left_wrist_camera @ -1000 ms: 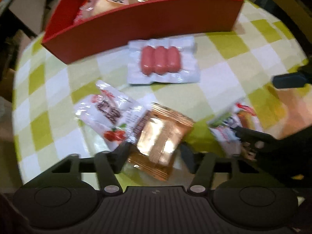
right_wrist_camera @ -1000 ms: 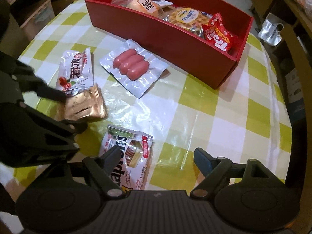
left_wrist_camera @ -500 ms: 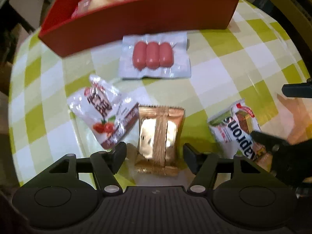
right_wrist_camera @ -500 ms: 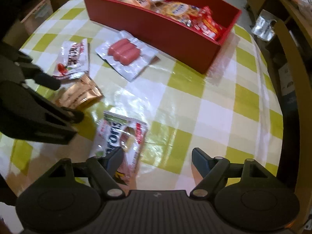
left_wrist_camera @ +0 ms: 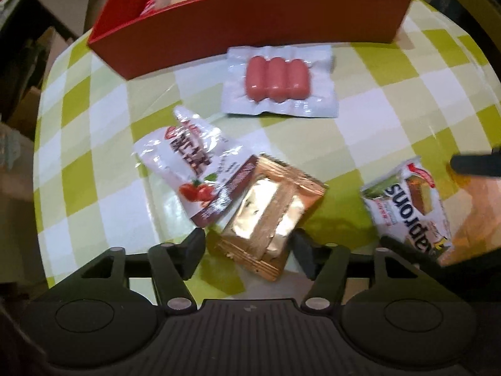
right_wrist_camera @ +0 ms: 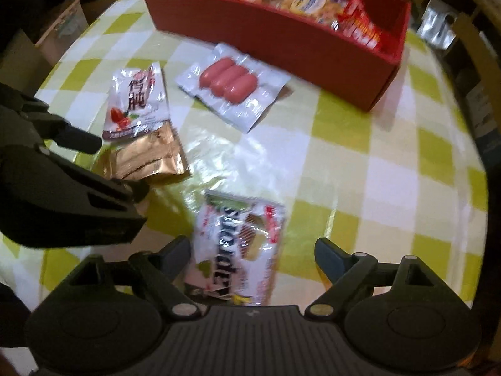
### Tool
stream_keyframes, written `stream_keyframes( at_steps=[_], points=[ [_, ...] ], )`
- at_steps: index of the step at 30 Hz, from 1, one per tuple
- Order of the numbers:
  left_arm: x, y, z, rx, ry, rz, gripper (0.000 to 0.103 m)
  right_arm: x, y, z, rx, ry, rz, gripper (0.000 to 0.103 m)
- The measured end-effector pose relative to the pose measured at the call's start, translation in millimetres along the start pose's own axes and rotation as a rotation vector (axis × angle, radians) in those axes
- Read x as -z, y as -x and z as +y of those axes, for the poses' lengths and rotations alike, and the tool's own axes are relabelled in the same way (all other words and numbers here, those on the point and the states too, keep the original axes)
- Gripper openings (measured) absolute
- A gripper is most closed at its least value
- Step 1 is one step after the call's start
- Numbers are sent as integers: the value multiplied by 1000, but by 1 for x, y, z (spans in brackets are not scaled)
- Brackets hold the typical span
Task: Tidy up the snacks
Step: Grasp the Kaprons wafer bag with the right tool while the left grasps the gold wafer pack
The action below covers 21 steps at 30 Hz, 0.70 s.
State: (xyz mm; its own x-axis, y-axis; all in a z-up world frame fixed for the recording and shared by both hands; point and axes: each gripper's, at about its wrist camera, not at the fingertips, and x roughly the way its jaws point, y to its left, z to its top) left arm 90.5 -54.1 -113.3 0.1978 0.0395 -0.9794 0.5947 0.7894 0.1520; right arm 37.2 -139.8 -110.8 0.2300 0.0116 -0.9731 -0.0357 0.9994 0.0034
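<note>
The checked table (left_wrist_camera: 391, 100) carries a red tray (left_wrist_camera: 250, 25) at its far side, already holding several snacks. Just in front of the tray lies a sealed pack of 3 sausages (left_wrist_camera: 277, 78). Nearer than that, a white pouch (left_wrist_camera: 191, 166) overlaps a gold wafer packet (left_wrist_camera: 266, 216). The left gripper (left_wrist_camera: 249, 249) straddles the gold packet, jaws half open – the pads seem not to press it. The right gripper (right_wrist_camera: 252, 252) has just widened its jaws around a Napolitain-style wafer bag (right_wrist_camera: 238, 247), gripping nothing.

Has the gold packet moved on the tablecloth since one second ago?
Yes. The gold packet has turned: it lay slanted, then straight, and now slants again beside the white-red pouch.
</note>
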Motion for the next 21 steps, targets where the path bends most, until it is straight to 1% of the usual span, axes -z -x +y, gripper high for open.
stream_keyframes(
  at_steps=[1, 2, 3, 5, 6, 9, 12, 14, 16, 19, 21],
  points=[
    [0, 0, 3, 8, 6, 3, 69, 0, -3, 4, 41, 18, -1, 103],
    [1, -1, 4, 10, 7, 4, 68, -1, -5, 7, 67, 32, -4, 103],
    [1, -1, 4, 8, 3, 4, 68, -3, -5, 5, 54, 22, 2, 103],
    [0, -3, 6, 12, 8, 4, 68, -9, -10, -7, 5, -64, 46, 103],
    [-1, -2, 5, 9, 2, 2, 68, -11, -10, -11, 7, -90, 35, 103],
    [0, -1, 1, -3, -19, -11, 65, -9, -11, -10, 14, -86, 14, 103],
    [1, 1, -4, -18, -37, -15, 68, -5, -9, -11, 13, -85, -5, 103],
    [2, 2, -7, -35, -46, -20, 74, -1, -9, -10, 18, -87, -33, 103],
    [3, 4, -11, -58, -60, -25, 78, 4, -9, -9, 23, -86, -64, 103],
    [4, 6, -14, -71, -60, -28, 79, 7, -6, -7, 7, -63, -35, 103],
    [5, 8, -15, -68, -52, -26, 79, 17, 1, -6, 9, -10, -49, 103]
  ],
)
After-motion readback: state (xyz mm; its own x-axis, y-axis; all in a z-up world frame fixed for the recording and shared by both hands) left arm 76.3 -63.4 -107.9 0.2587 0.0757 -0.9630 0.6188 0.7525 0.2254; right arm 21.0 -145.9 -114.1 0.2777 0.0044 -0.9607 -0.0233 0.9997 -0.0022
